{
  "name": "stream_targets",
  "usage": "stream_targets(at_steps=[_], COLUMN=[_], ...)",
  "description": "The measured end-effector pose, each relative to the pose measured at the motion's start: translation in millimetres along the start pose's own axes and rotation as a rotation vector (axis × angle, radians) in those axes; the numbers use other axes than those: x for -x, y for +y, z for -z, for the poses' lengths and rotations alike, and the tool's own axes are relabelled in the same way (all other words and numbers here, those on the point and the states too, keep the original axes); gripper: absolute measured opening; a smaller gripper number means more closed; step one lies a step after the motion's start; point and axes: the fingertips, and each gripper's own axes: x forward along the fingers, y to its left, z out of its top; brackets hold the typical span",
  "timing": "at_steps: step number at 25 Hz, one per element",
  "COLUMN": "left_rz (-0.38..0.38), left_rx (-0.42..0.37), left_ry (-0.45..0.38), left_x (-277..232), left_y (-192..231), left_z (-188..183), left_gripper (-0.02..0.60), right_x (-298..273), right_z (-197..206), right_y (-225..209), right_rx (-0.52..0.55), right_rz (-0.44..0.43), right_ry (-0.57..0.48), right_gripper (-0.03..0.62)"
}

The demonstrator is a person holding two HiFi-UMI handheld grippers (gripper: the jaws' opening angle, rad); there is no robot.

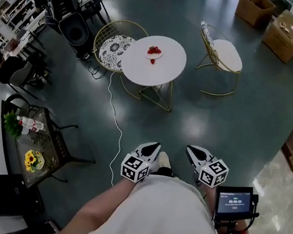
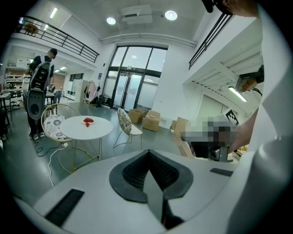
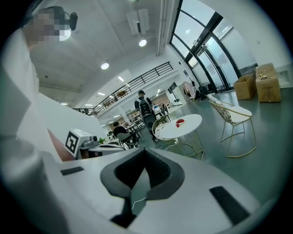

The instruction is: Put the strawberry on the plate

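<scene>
Well, both grippers are held low, close in front of the person. On the left gripper [image 1: 151, 148] the jaws are pressed together with nothing between them. It's the same on the right gripper [image 1: 195, 154], closed up and empty. Far out ahead of both stands the round white worktop [image 1: 164, 73], well apart from them. On it, the plate [image 1: 159, 56] carries some red fruit, and one strawberry [image 1: 152, 61] lies on the bare worktop just beside the plate, on the side nearer the grippers.
</scene>
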Motion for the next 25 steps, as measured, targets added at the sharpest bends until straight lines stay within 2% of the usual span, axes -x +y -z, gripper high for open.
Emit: stream_targets(at_steps=[6,18,25], left_rz=[0.026,0.026,-0.005], left_rx=[-0.012,-0.003,0.003], left_ry=[0.004,-0.019,-0.044], left_x=[-17,-28,-30], left_y=[19,100,136], left_z=[-18,-52,-63], left_gripper=[0.006,0.006,0.006], right_x=[-18,-97,-122], right_z=[-16,-59,-69], right_y=[-17,-29,-39], right_rx=[0.0,0.036,0.055], right_rz=[0.024,0.034,0.042], right_ry=[0.002,0.012,0.038], right_gripper=[0.006,0.006,0.006])
